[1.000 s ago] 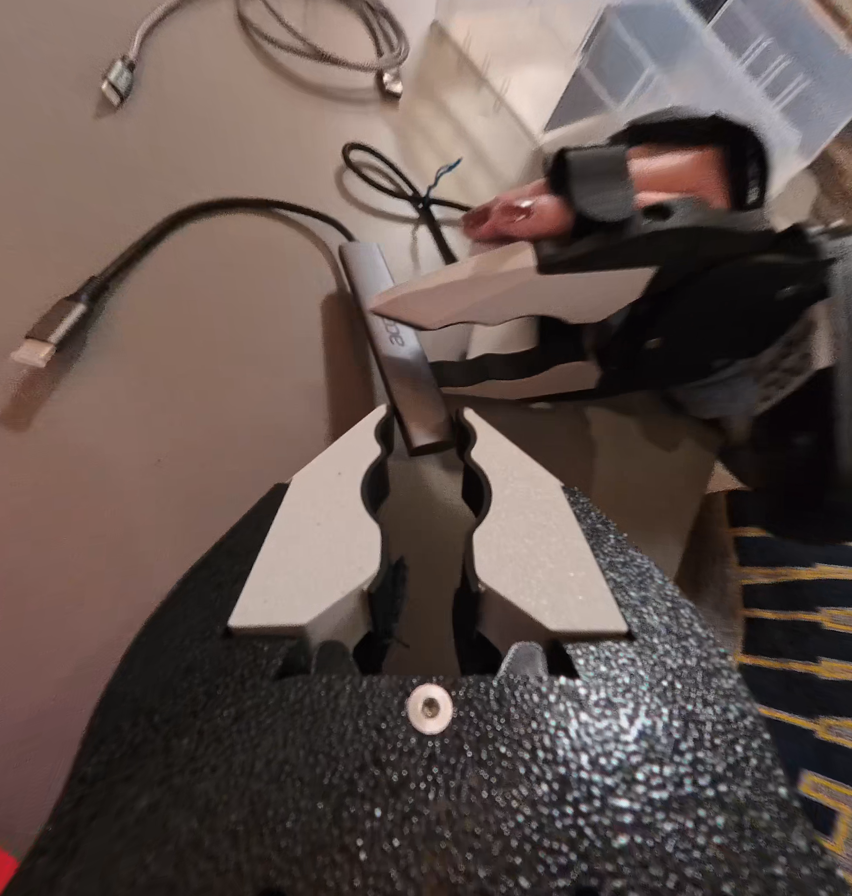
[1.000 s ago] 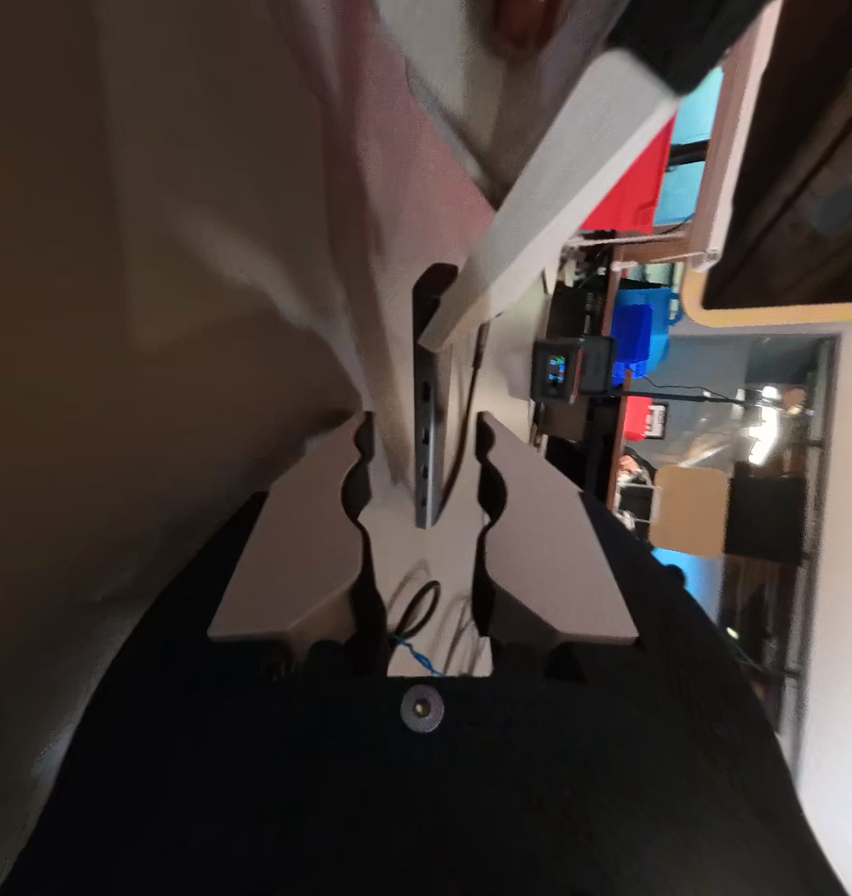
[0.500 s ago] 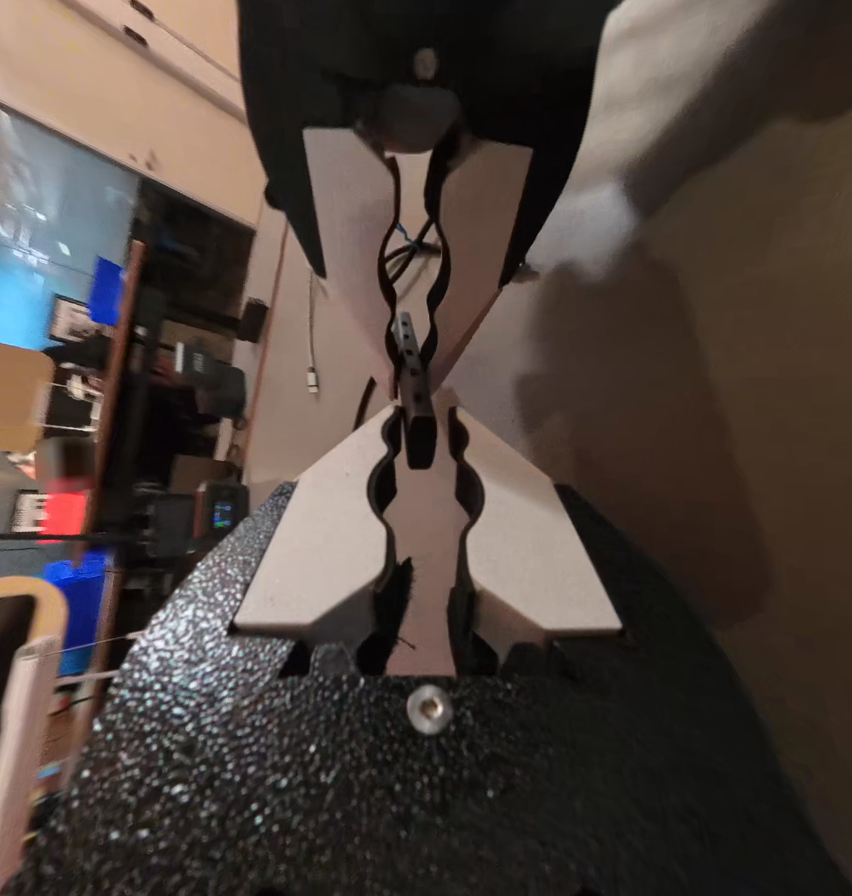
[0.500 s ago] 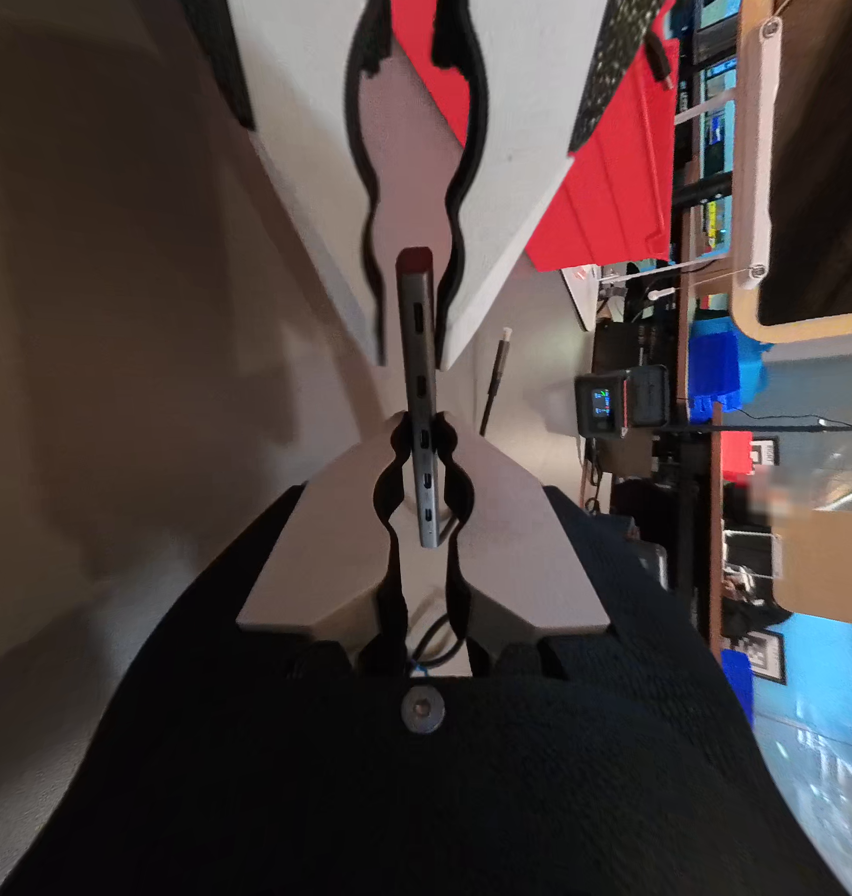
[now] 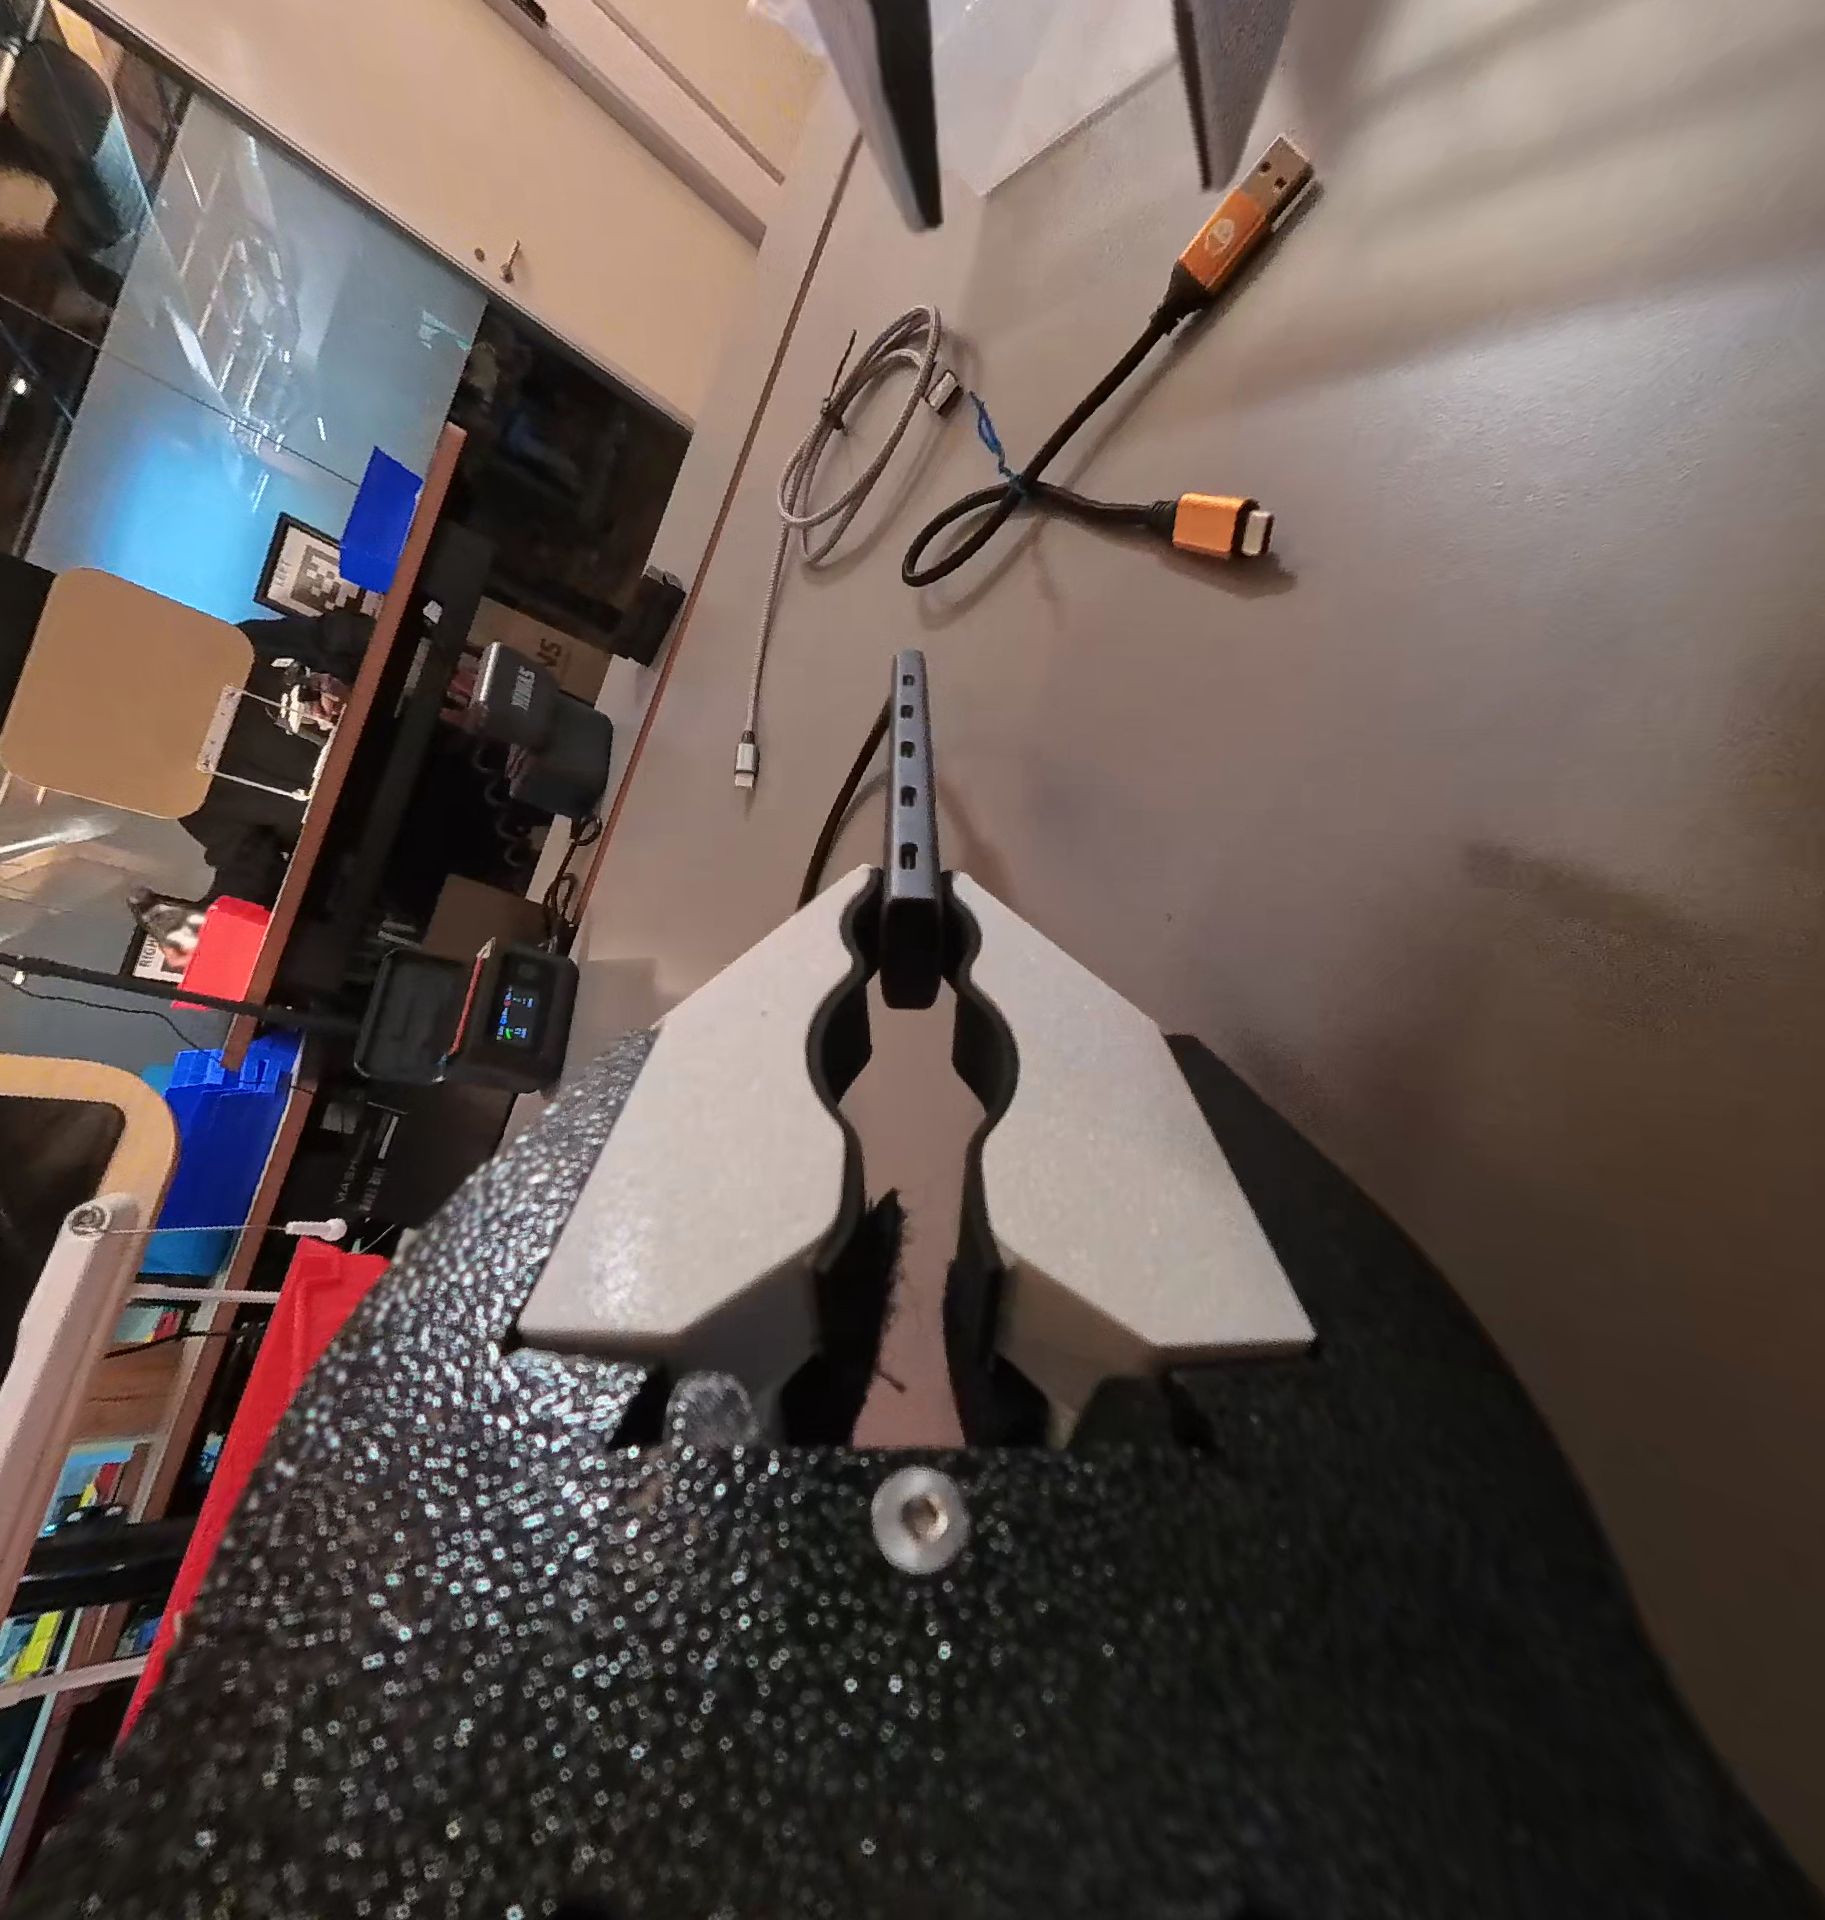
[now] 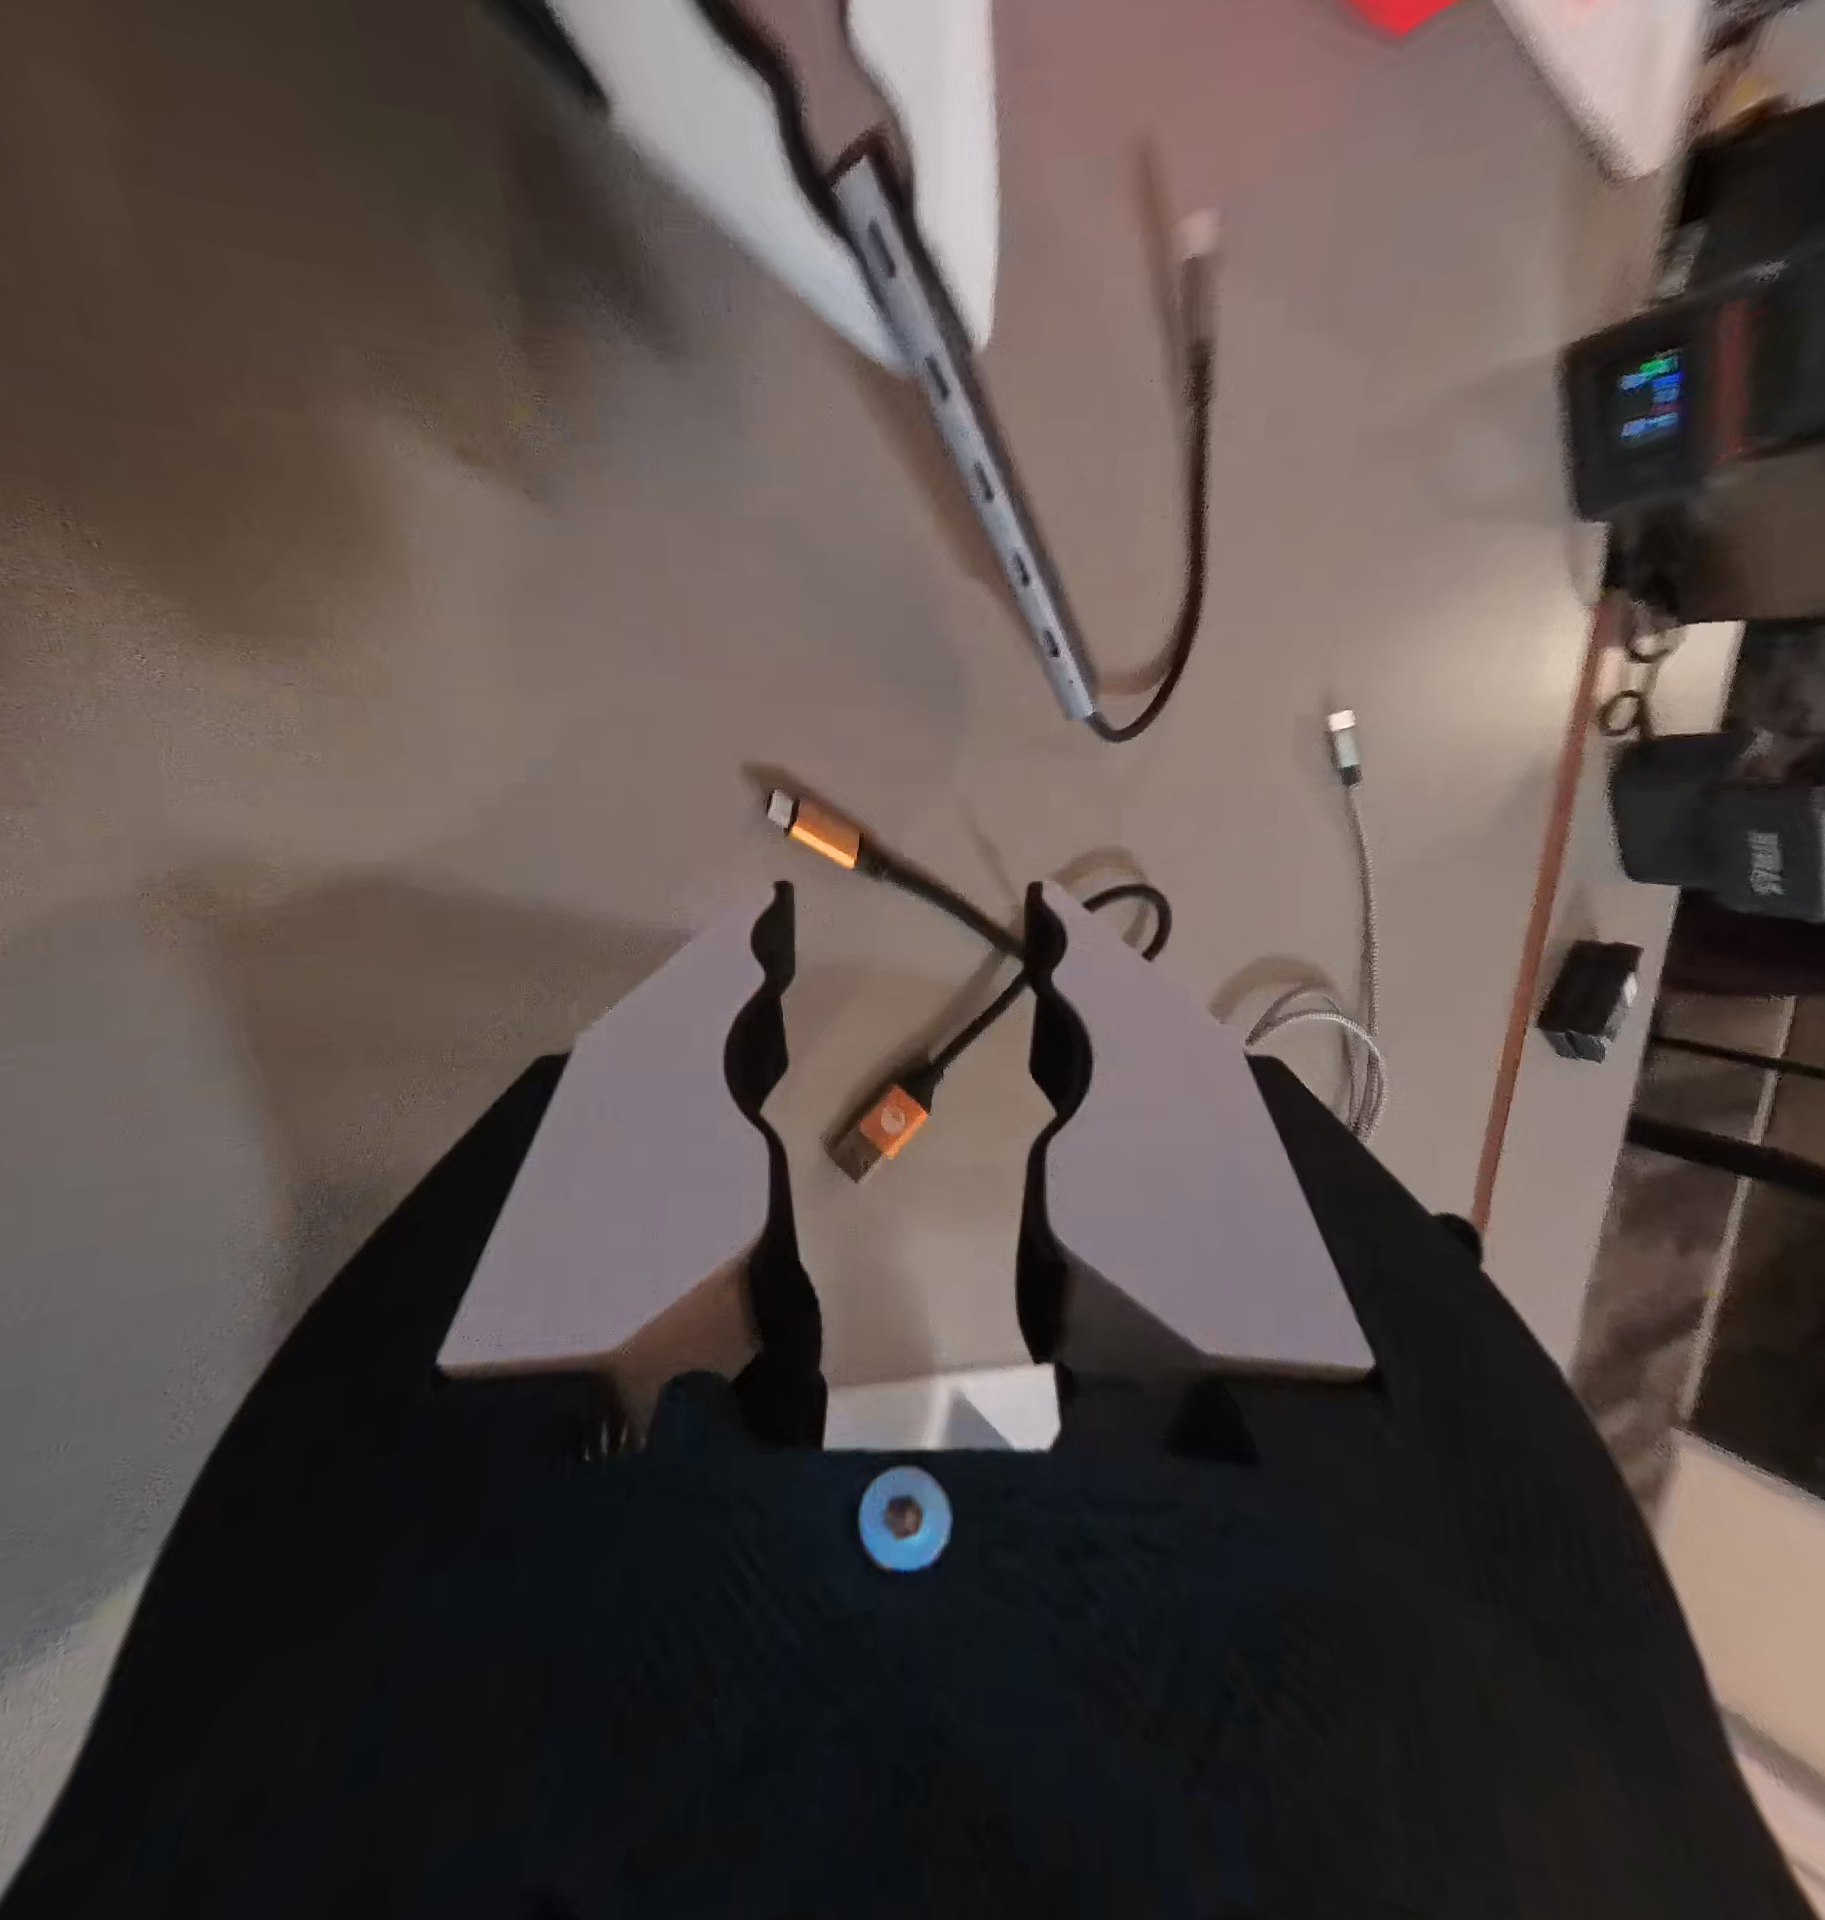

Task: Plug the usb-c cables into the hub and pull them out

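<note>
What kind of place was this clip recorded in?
Probably a lab or workshop: a plain table with loose cables, one orange-tipped cable, a small device with a lit screen at its edge, and blue and red bins beyond.

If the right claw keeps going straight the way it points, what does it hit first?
Probably the orange-tipped cable: its USB-A plug lies on the table between the open right claw fingers. Depth is unclear; nothing seems nearer.

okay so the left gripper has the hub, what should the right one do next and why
Probably lower the right gripper onto the orange USB-C plug and close on it. Its jaws stand open and empty above the orange cable, while the left gripper is clamped on the hub, whose side ports all look empty.
</note>
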`<state>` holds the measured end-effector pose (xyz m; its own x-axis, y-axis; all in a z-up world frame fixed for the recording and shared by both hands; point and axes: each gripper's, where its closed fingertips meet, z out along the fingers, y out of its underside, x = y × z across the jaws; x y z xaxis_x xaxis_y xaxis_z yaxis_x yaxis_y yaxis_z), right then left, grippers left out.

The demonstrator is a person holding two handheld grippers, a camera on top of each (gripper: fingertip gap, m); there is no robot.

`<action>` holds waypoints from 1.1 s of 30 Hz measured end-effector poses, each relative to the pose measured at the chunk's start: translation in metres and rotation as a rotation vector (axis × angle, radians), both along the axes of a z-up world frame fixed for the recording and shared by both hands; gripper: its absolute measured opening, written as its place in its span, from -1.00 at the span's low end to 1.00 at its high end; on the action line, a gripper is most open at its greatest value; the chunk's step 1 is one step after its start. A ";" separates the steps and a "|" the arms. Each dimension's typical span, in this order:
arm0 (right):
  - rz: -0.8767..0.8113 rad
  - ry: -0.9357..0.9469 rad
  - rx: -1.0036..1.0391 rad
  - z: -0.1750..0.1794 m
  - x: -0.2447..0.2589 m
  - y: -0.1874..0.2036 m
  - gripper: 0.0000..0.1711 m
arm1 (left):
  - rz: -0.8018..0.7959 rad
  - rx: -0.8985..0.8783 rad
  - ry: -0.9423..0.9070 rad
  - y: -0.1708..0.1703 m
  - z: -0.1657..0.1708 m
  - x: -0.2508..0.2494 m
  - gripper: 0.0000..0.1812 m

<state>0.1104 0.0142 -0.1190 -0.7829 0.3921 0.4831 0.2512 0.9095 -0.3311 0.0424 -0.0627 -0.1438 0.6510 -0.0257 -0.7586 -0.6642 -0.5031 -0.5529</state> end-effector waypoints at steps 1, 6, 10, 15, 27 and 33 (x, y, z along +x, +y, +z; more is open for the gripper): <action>0.027 -0.054 0.059 -0.002 0.000 0.002 -0.49 | -0.002 0.001 0.001 0.000 0.000 0.000 -0.92; 0.270 -0.261 0.234 -0.025 -0.014 0.019 -0.65 | 0.013 0.011 0.015 -0.004 0.001 -0.002 -0.92; 0.458 -0.331 0.211 -0.049 -0.023 0.023 -0.65 | 0.019 0.006 0.021 -0.006 -0.001 -0.005 -0.91; 0.602 -0.391 0.275 -0.066 -0.026 0.022 -0.61 | 0.024 -0.013 0.037 -0.006 -0.005 -0.008 -0.90; 0.409 -0.306 0.374 -0.071 -0.030 0.024 -0.96 | 0.045 0.007 -0.047 -0.006 -0.005 -0.011 -0.92; -0.252 -0.334 0.138 -0.071 -0.025 0.010 -0.97 | 0.118 -0.011 -0.069 -0.010 -0.009 -0.021 -0.92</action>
